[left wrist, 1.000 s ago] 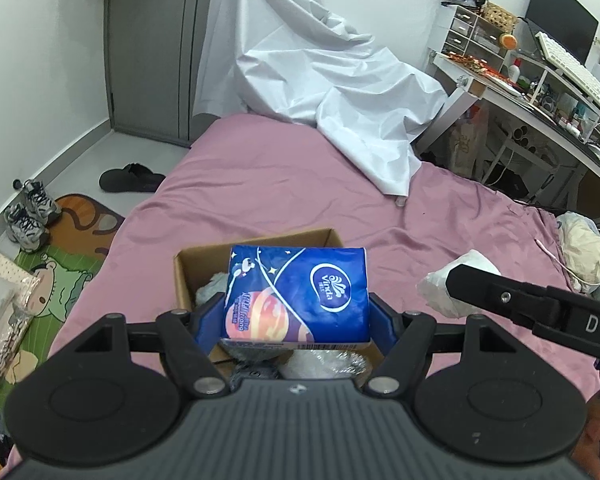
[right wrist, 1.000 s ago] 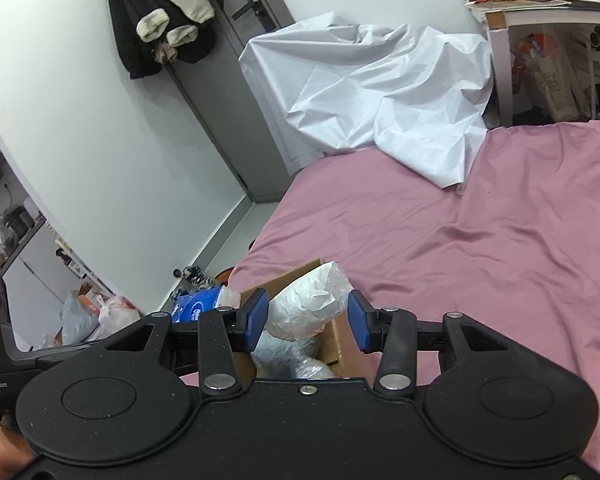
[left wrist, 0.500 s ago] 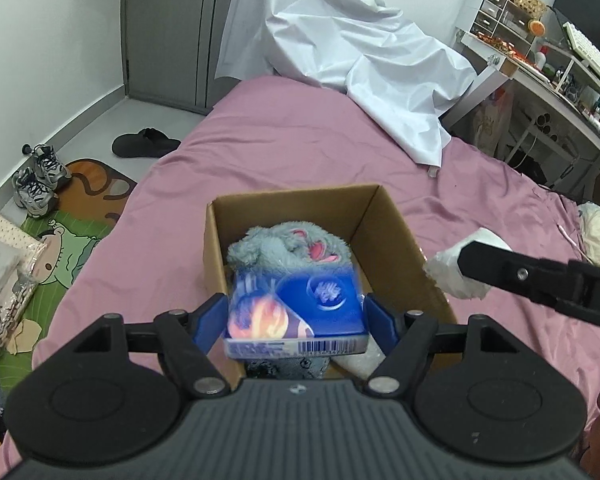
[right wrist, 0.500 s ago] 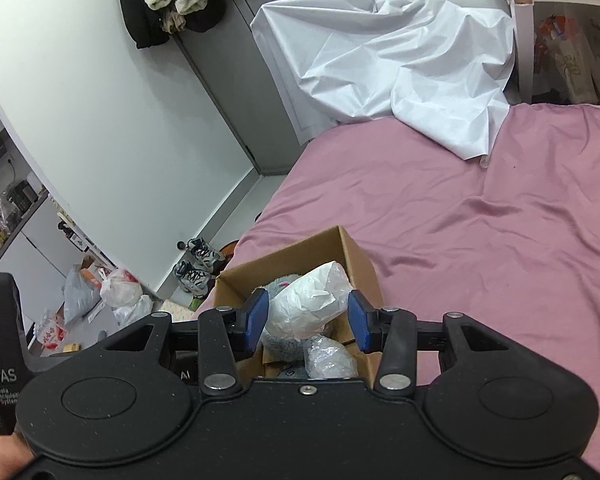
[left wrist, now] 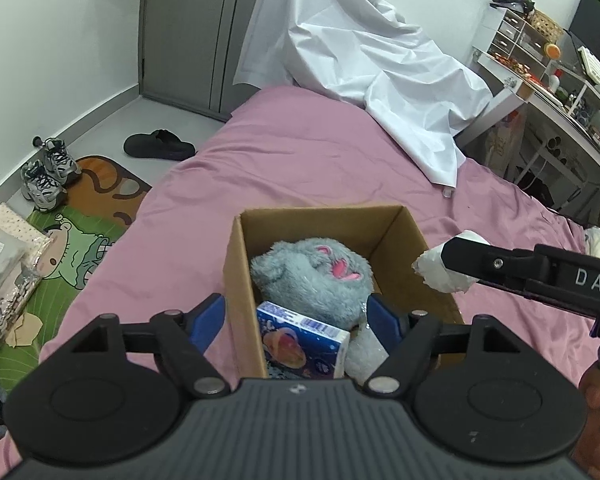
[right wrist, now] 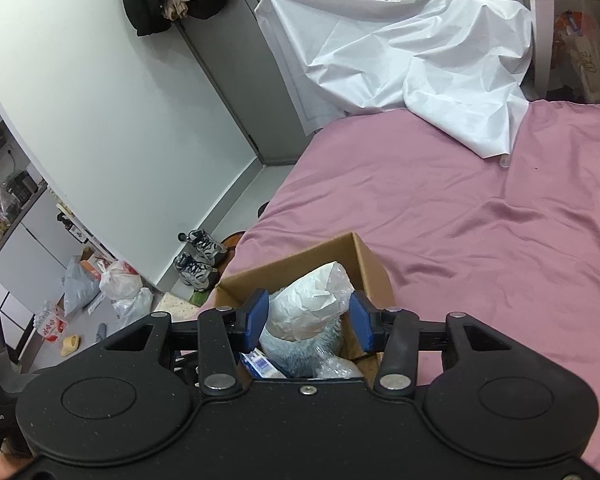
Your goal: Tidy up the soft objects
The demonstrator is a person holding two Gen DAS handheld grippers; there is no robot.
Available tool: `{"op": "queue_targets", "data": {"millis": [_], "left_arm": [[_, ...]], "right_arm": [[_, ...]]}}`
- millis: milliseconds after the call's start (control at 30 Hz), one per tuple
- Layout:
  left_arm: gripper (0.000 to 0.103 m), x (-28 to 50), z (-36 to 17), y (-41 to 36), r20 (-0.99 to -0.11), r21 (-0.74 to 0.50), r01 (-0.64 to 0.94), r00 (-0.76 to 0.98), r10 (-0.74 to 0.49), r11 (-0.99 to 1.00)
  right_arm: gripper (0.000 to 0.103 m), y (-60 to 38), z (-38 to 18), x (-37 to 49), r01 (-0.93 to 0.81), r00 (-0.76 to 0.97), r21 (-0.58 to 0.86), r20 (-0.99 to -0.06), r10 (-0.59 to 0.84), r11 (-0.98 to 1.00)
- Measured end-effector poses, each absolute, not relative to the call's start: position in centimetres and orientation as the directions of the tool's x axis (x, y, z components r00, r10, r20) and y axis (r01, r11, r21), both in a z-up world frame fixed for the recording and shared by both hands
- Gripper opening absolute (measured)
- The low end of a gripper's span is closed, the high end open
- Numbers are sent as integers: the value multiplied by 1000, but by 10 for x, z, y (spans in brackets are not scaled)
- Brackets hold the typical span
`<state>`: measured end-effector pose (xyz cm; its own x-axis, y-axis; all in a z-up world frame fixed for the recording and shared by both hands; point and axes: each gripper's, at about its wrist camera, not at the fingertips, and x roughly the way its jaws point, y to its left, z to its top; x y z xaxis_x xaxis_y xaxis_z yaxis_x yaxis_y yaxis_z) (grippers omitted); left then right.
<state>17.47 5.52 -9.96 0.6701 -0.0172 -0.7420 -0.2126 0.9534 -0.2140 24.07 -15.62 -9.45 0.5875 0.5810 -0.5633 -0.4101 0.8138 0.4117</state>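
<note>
A pink bed [left wrist: 300, 160] carries an open cardboard box [left wrist: 236, 280] at 6 o'clock in the left wrist view. Inside lie a grey plush toy [left wrist: 312, 276] and, at its 7 o'clock, a blue tissue pack [left wrist: 304, 340]. The left gripper [left wrist: 296, 316] hangs wide and empty above them. The right gripper [right wrist: 306, 322] clasps a white plastic bundle [right wrist: 308, 304] over the box; lowering and releasing it seems next

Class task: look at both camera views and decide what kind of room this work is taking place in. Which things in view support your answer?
Most likely a bedroom at home: a bed with a pink sheet carries the cardboard box, a desk with a monitor stands beside it, and sneakers sit on the floor.
</note>
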Motion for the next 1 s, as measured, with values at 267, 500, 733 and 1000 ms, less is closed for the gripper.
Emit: {"op": "queue_targets", "data": {"millis": [267, 500, 733, 1000], "left_arm": [[84, 176, -99, 55, -746, -217, -210, 666, -23, 953], [91, 170, -90, 47, -742, -214, -205, 670, -22, 955], [94, 162, -81, 38, -750, -194, -198, 661, -15, 961], [100, 148, -65, 28, -757, -177, -195, 653, -7, 965]], "right_arm": [[78, -171, -95, 242, -376, 605, 413, -570, 557, 830], [87, -194, -87, 239, -374, 612, 416, -561, 558, 829], [94, -216, -79, 233, -406, 588, 427, -555, 589, 808], [99, -235, -72, 225, -451, 548, 419, -566, 615, 788]]}}
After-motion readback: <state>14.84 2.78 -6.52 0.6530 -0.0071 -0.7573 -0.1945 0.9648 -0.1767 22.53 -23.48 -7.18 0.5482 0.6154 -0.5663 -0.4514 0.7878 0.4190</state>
